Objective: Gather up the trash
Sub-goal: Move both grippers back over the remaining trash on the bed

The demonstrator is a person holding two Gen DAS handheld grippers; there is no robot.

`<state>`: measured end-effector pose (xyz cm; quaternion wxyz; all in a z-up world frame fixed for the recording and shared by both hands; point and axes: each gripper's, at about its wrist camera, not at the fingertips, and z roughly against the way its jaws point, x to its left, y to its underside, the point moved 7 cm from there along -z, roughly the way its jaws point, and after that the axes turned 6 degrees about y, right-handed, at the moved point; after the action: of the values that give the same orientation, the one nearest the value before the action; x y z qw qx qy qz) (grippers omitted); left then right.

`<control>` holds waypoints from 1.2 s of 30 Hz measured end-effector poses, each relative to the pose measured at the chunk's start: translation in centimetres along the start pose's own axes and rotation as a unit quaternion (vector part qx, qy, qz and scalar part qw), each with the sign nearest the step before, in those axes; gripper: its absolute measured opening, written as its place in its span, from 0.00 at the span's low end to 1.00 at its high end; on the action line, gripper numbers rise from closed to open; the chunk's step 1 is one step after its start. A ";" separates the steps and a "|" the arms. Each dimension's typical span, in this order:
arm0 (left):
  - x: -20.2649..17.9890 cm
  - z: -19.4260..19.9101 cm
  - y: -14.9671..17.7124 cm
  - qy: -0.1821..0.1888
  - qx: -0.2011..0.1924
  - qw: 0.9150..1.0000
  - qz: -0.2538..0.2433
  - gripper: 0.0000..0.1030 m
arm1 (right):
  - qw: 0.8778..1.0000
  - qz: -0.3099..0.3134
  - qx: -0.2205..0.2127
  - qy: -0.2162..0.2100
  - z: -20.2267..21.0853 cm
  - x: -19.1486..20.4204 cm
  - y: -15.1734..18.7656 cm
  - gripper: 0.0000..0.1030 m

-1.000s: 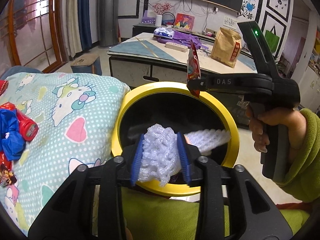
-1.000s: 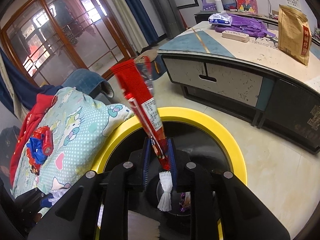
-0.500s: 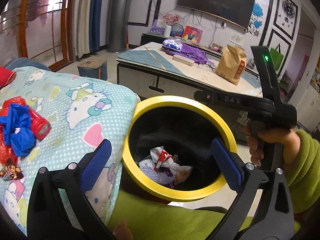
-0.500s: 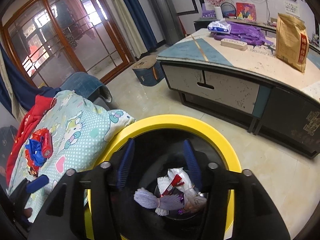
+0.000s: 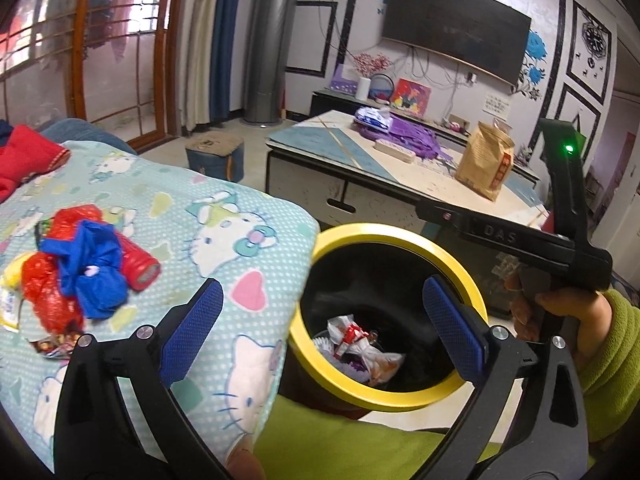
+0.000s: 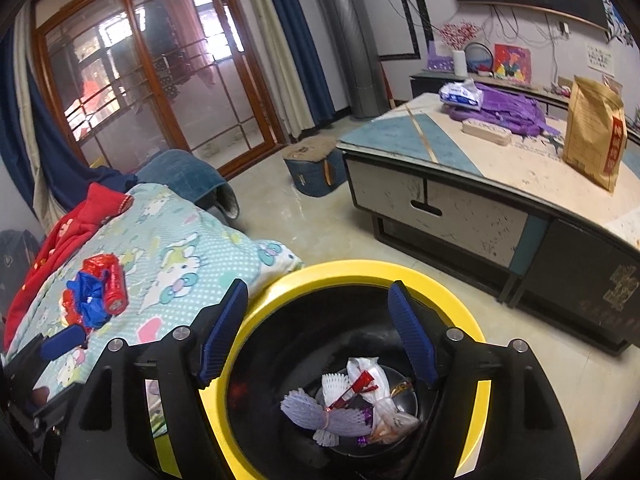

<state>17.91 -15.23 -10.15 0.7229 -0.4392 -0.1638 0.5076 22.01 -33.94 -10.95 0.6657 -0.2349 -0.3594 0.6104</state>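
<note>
A black bin with a yellow rim [image 5: 400, 230] [image 6: 380, 270] stands beside a Hello Kitty blanket [image 5: 224, 240] [image 6: 180, 256]. Trash lies at its bottom: a white foam net [image 6: 320, 412], a red wrapper [image 6: 354, 390] and crumpled bags [image 5: 360, 344]. My left gripper [image 5: 320, 328] is open and empty, over the bin's left rim. My right gripper [image 6: 316, 336] is open and empty above the bin; its body shows in the left wrist view [image 5: 520, 240]. A pile of red and blue wrappers [image 5: 88, 268] [image 6: 96, 292] lies on the blanket to the left.
A low coffee table [image 5: 380, 160] [image 6: 500, 184] stands behind the bin with a brown paper bag [image 5: 486, 164] [image 6: 594, 132] and purple cloth [image 6: 508, 114]. A small blue stool [image 6: 314, 168] sits on the floor. Red clothing [image 6: 76, 224] lies at the blanket's far left.
Both grippers opened and dropped their loads: the foam net and the red wrapper now lie in the bin. The left gripper has moved left, toward the blanket.
</note>
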 end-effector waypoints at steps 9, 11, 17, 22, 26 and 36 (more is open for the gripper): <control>2.6 2.8 -1.3 -0.040 -0.039 0.998 0.016 0.89 | 0.999 0.039 -0.020 -0.027 1.6 4.0 -0.3 0.70; 3.1 3.4 -1.6 -0.050 -0.048 0.997 0.016 0.89 | 0.998 0.047 -0.026 -0.033 2.0 4.9 -0.3 0.71; 4.6 5.8 -2.4 -0.076 -0.078 0.994 0.018 0.89 | 0.996 0.066 -0.046 -0.049 3.4 7.3 -0.5 0.72; 5.7 7.3 -2.7 -0.094 -0.096 0.991 0.022 0.89 | 0.993 0.082 -0.058 -0.063 4.5 9.2 -0.5 0.73; 7.0 8.5 -3.2 -0.115 -0.112 0.987 0.022 0.89 | 0.991 0.096 -0.060 -0.070 4.9 10.5 -0.4 0.73; 10.7 10.8 -3.2 -0.147 -0.130 0.979 0.050 0.89 | 0.984 0.139 -0.059 -0.093 5.6 14.9 0.2 0.73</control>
<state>17.03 -1.09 -3.80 0.6013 -0.4578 -0.3110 0.5763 17.51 -19.97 -4.72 0.5227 -0.2636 -0.4195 0.6937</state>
